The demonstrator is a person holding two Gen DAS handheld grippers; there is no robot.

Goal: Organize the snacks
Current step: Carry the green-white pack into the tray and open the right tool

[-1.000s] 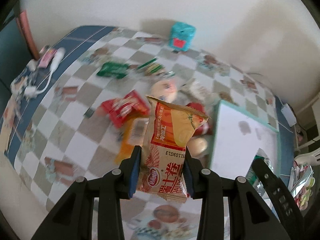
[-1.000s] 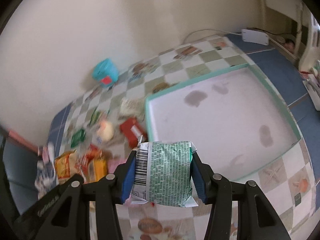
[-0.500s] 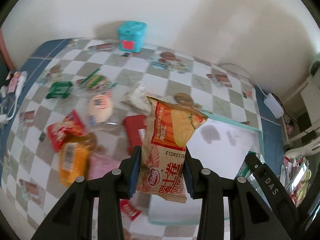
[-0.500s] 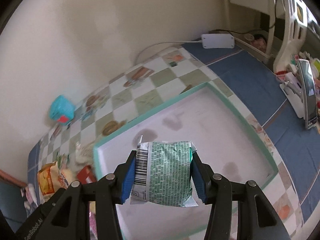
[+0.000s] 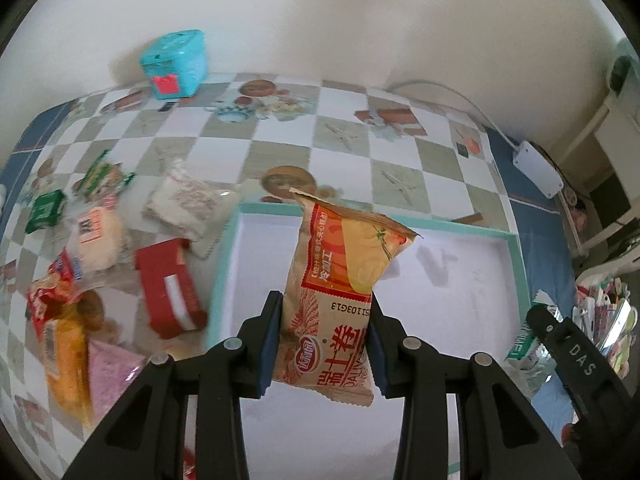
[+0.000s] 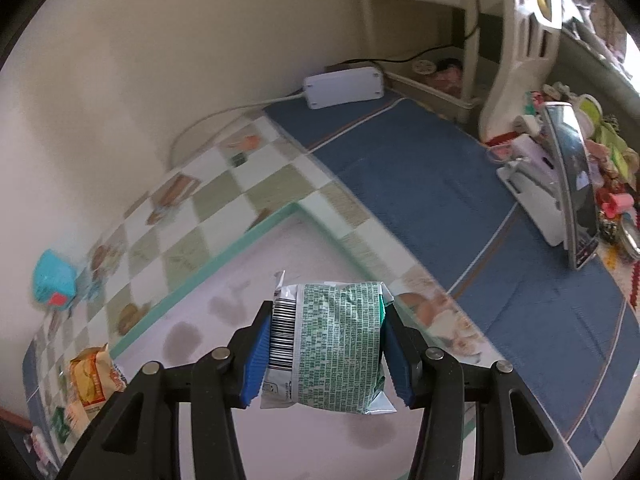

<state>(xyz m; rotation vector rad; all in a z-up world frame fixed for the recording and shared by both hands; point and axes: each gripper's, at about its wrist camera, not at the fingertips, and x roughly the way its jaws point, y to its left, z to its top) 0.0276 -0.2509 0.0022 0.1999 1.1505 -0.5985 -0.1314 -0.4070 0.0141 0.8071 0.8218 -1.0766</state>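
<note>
Motion blur smears the loose snacks [image 5: 92, 280] left of the tray [image 5: 516, 264]; their labels are unreadable. The orange packet [image 5: 340, 292] hides part of the tray floor. The frame edge crops the other gripper [image 5: 576, 364] at right. The green packet [image 6: 332, 344] carries print too small to read.

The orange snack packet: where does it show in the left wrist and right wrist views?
Left wrist view: orange snack packet at centre, clamped upright in the left hand-held gripper.
Right wrist view: same packet at the lower left edge, small, beside the tray.
Shared landmark: the teal-rimmed tray beneath both.
</note>
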